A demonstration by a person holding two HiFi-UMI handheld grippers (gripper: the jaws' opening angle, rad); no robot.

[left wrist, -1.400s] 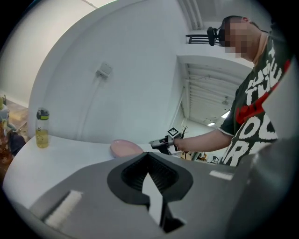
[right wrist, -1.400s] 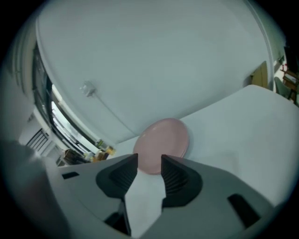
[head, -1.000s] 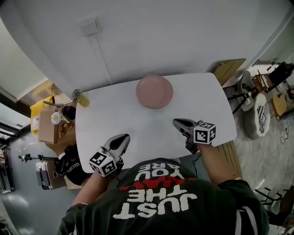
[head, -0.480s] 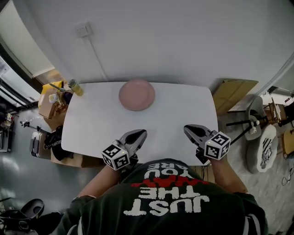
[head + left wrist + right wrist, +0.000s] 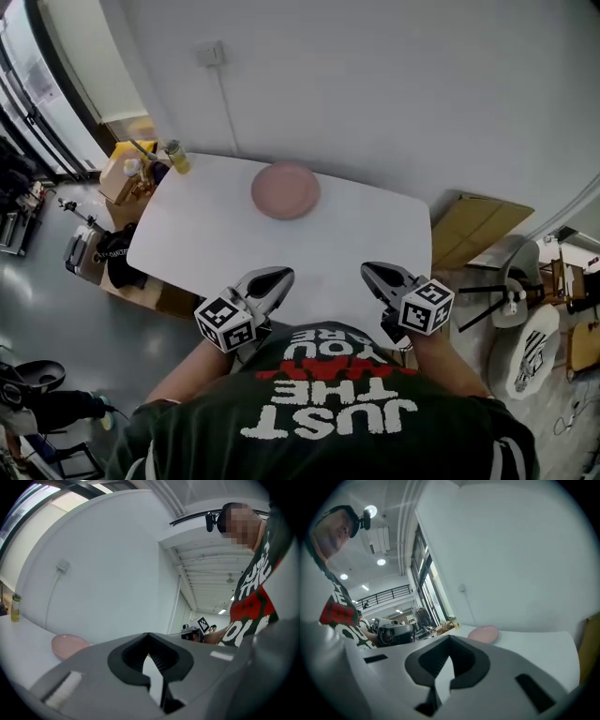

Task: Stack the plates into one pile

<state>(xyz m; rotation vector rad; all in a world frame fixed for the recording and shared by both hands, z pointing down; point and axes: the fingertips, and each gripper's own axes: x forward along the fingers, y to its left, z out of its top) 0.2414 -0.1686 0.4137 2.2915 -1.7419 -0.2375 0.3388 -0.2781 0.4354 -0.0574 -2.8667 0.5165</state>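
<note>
A pile of pink plates (image 5: pixel 285 190) sits at the far side of the white table (image 5: pixel 206 234), close to the wall. It also shows small in the left gripper view as the pink plates (image 5: pixel 68 645) and in the right gripper view as the pink plates (image 5: pixel 483 633). My left gripper (image 5: pixel 273 277) and right gripper (image 5: pixel 374 273) hover side by side over the table's near edge, close to my chest and well short of the plates. The left gripper (image 5: pixel 149 637) has its jaws together with nothing in them. So does the right gripper (image 5: pixel 450 639).
A yellow bottle (image 5: pixel 176 157) stands at the table's far left corner. Cardboard boxes (image 5: pixel 122 178) and a black bag (image 5: pixel 114 251) lie on the floor at the left. A flat cardboard sheet (image 5: pixel 476 225) and chairs are at the right. A wall socket (image 5: pixel 210 53) is behind the table.
Both grippers have drawn closer together and risen in front of my chest. The head view has swung, so the table now lies slanted. The plates have not moved on the table.
</note>
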